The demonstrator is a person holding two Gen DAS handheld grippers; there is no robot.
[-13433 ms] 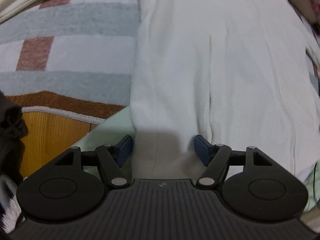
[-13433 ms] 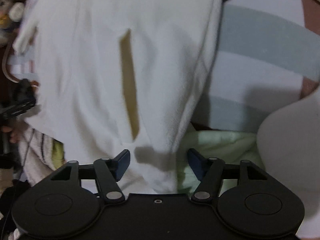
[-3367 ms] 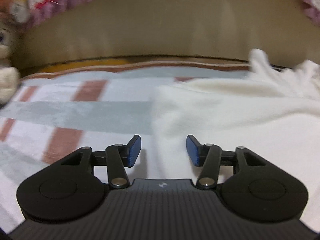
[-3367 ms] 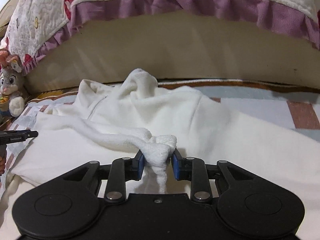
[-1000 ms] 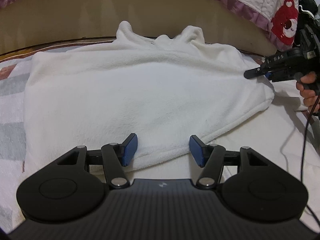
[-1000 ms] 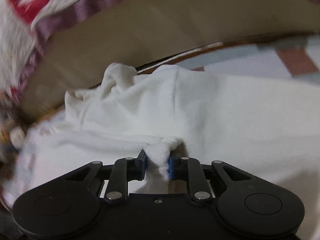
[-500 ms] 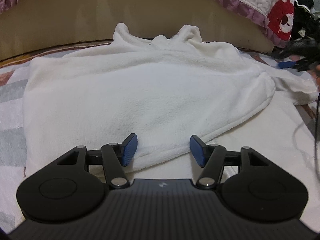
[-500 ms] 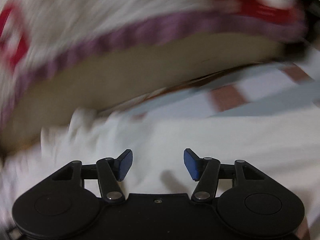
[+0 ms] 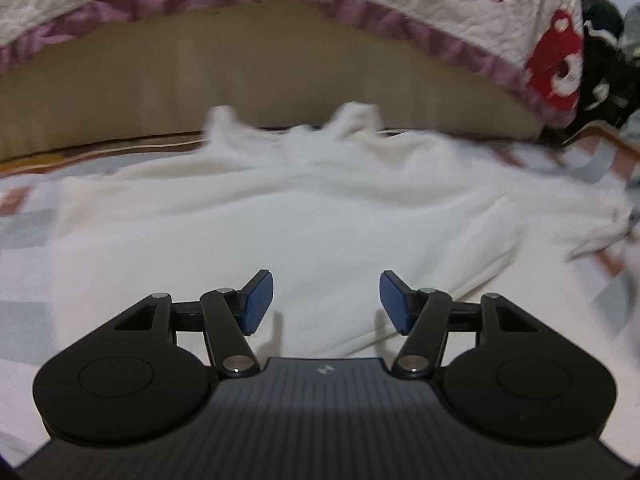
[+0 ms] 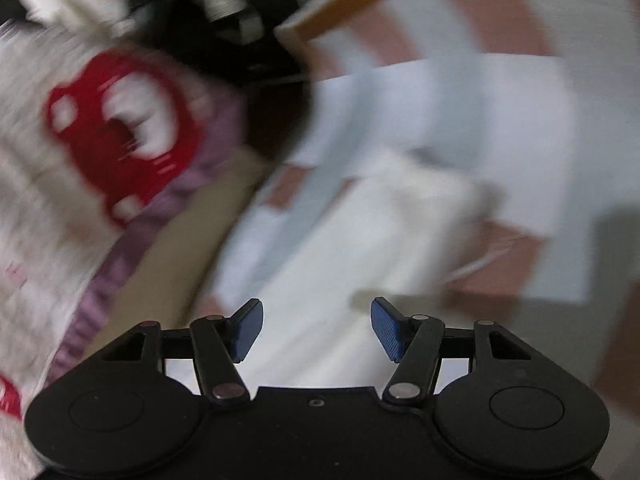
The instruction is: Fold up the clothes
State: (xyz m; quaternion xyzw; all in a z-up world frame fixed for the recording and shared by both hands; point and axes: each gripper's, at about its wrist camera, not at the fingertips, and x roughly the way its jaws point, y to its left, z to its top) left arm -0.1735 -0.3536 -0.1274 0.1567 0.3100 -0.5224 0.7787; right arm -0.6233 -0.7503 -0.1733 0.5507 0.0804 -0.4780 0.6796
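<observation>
1. White fleece garment lies spread flat on the striped blanket; it fills the middle of the left wrist view, collar end at 12 o'clock, sleeve trailing off toward 3 o'clock.
2. Left gripper jaws spread wide, holding nothing; blue pads hover over the garment's near hem at 6 o'clock. Whether they touch it, cannot tell.
3. Quilted cover with purple trim and red print hangs across 12 to 2 o'clock, above a tan bed side panel.
4. Right wrist view is heavily motion-blurred. Right gripper jaws wide apart, empty.
5. White garment end lies ahead of the right gripper at 12 to 1 o'clock on the blanket; the quilt's red print is at 10 o'clock.
</observation>
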